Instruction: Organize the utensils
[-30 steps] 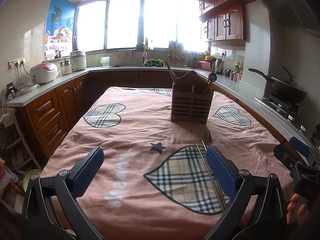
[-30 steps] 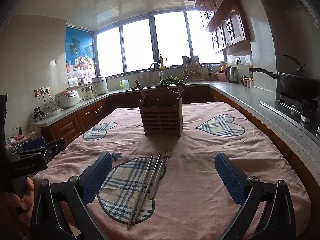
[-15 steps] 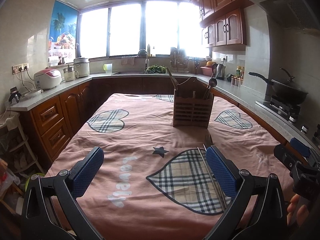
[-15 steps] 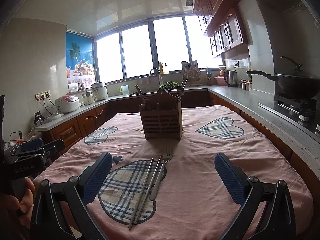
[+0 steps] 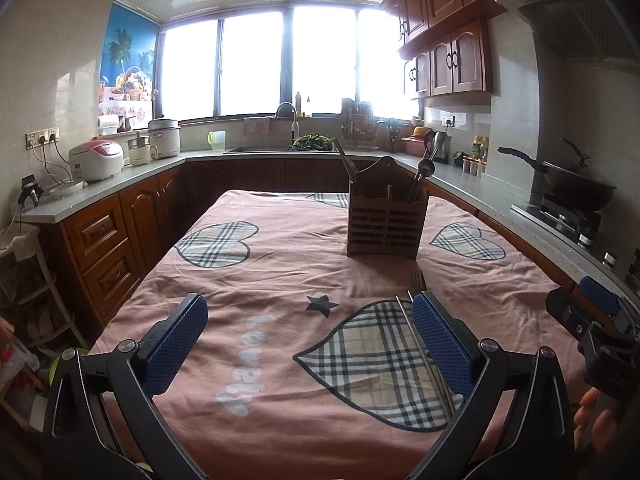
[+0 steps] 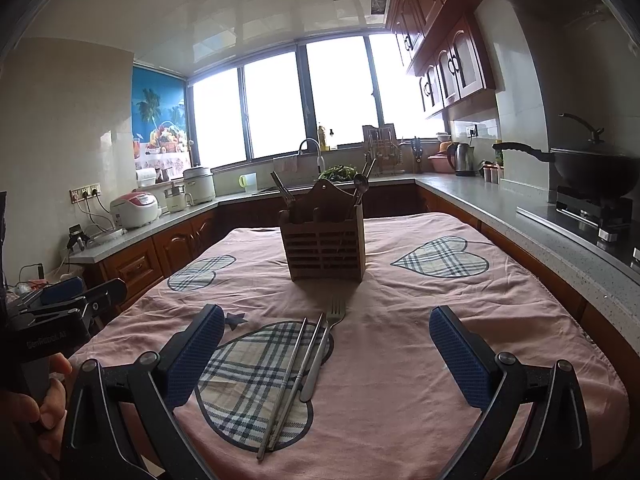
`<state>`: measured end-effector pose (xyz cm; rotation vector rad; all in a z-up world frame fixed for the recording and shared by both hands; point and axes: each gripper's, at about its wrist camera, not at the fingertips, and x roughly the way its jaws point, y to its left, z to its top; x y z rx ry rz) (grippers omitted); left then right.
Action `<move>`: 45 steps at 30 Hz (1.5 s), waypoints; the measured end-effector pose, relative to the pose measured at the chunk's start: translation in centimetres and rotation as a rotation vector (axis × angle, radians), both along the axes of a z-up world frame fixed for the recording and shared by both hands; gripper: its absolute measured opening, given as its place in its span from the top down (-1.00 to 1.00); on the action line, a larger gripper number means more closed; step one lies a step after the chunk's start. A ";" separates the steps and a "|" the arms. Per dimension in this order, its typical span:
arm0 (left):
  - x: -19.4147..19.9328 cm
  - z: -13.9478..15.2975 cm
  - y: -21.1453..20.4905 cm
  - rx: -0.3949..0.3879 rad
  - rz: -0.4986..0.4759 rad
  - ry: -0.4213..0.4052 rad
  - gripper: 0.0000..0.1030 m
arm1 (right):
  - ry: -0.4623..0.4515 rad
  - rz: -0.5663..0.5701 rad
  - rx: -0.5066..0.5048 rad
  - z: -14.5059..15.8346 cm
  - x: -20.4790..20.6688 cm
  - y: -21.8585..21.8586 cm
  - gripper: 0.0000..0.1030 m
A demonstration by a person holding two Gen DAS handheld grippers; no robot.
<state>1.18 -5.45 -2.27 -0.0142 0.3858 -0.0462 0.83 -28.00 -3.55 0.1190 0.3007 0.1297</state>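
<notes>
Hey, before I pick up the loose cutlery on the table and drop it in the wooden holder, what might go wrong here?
The fork lies against the two metal chopsticks, so a pinch may catch more than one piece or scatter them. All lie flat on the wrinkled pink cloth, so the gripper may snag fabric. The wooden holder already has utensils leaning out, and a new piece might knock them.

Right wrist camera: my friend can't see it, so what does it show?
A fork and two metal chopsticks lie side by side on a pink tablecloth, between the fingers of the open right gripper. Behind them stands a wooden utensil holder with utensils in it, in a kitchen.
</notes>
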 end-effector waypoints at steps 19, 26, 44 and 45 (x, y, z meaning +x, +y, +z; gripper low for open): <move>0.1 -0.1 -0.1 0.001 0.001 -0.004 -1.00 | 0.002 0.000 -0.001 0.0 0.1 0.1 -1.00; 0.1 -0.1 -0.1 0.001 -0.002 0.000 -1.00 | 0.001 0.001 -0.001 0.0 0.0 0.1 -1.00; -0.1 -0.1 0.0 0.013 -0.009 -0.005 -1.00 | 0.001 0.003 -0.001 0.0 0.0 0.3 -1.00; -0.1 -0.1 0.0 0.013 -0.009 -0.004 -1.00 | 0.000 0.002 -0.002 0.0 0.0 0.3 -1.00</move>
